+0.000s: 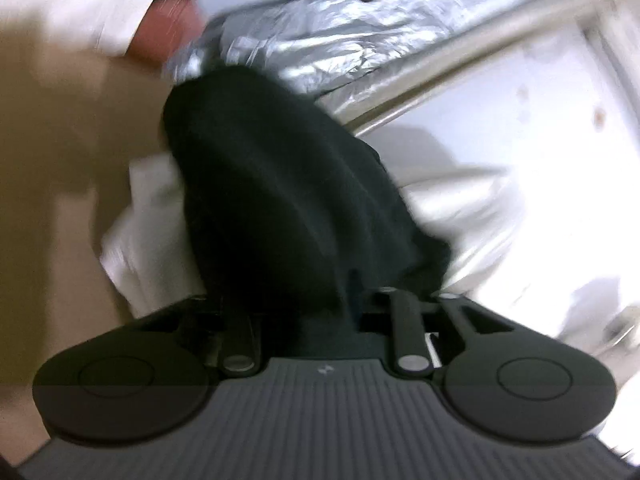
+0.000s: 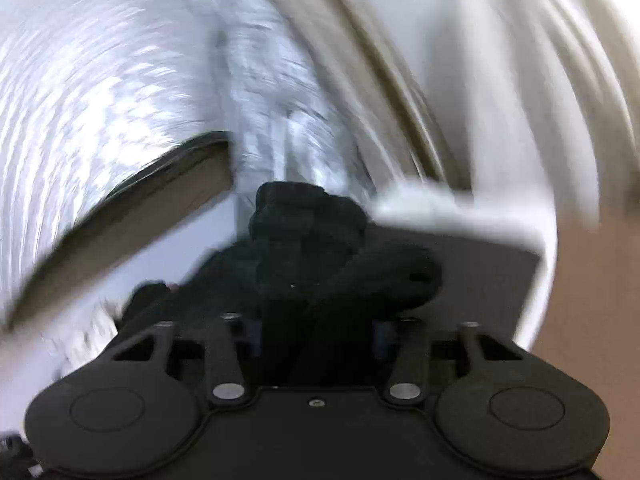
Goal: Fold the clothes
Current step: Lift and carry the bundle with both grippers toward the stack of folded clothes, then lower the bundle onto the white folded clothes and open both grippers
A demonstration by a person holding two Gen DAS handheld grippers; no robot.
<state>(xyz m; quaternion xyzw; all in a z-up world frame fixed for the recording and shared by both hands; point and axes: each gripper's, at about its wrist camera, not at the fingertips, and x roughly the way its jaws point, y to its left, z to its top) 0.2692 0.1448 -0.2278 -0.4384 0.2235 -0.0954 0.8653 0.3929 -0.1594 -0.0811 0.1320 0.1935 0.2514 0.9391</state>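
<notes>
A black garment [image 1: 280, 184] hangs forward from my left gripper [image 1: 316, 304], which is shut on its near end; the fingertips are hidden under the cloth. In the right wrist view the same kind of black cloth [image 2: 320, 248] is bunched in folds in front of my right gripper [image 2: 316, 320], which is shut on it, fingertips also buried. Both views are blurred by motion. A white cloth [image 1: 148, 232] lies under the black garment on the left.
A brown table surface [image 1: 60, 140] lies to the left, with a person's hand and white sleeve [image 1: 120, 8] above it. Crinkled silver sheeting [image 1: 340, 40] and a pale rail [image 1: 460, 68] run behind. A white sheet [image 2: 460, 216] and a brown board edge [image 2: 132, 220] flank the right gripper.
</notes>
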